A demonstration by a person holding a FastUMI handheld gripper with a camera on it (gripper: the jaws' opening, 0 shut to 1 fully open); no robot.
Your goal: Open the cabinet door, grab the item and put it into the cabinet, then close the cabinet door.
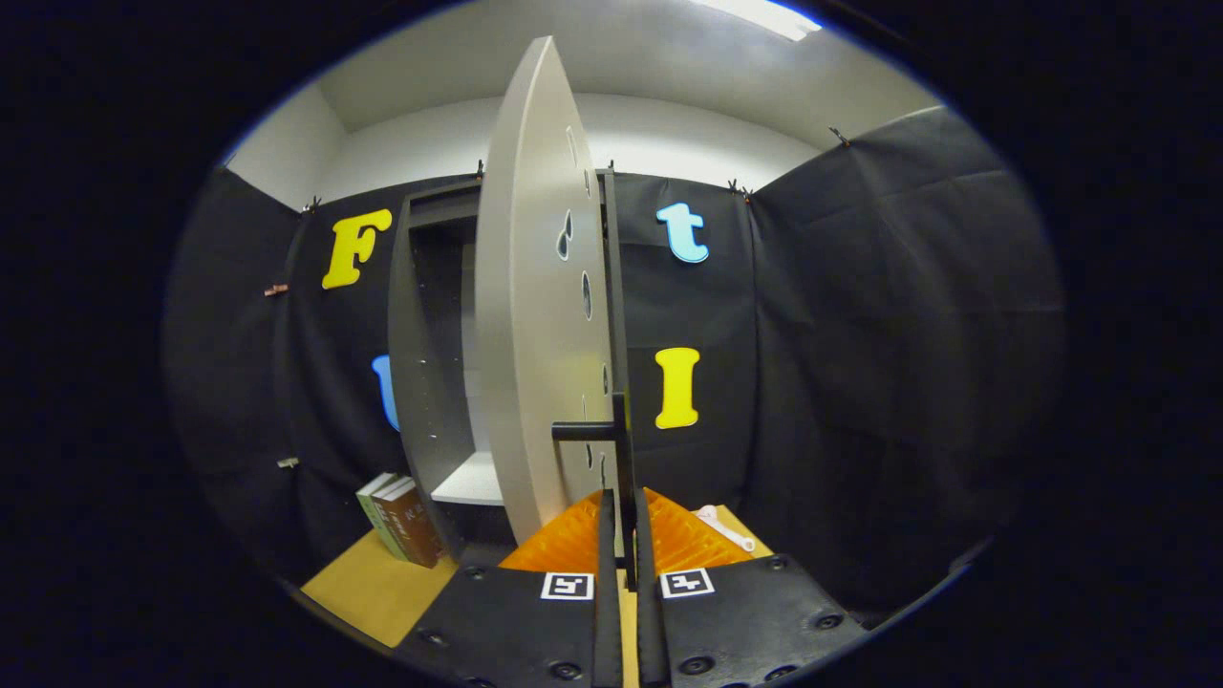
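The claw [623, 535] sits at the bottom middle of the picture, and its two orange fingers [559, 545] are squeezed close together on the thin black handle [621, 449] of the cabinet door [535, 315]. It is clenched on that handle, most likely so the door can be swung by it. The pale door stands up tall in the middle of the picture, turned nearly edge-on, so it is well open. To the left of the door you can see into the dark cabinet [430, 334], with a white shelf [470, 483] low down inside that looks free for something to go on. At the lower left, two books [401, 516] stand leaning by the cabinet's side on the brown bench [373, 592]. They look like the item to put away, and they are not in the cabinet yet. A small white thing [721, 526] lies on the bench just right of the fingers; I cannot tell what it is.
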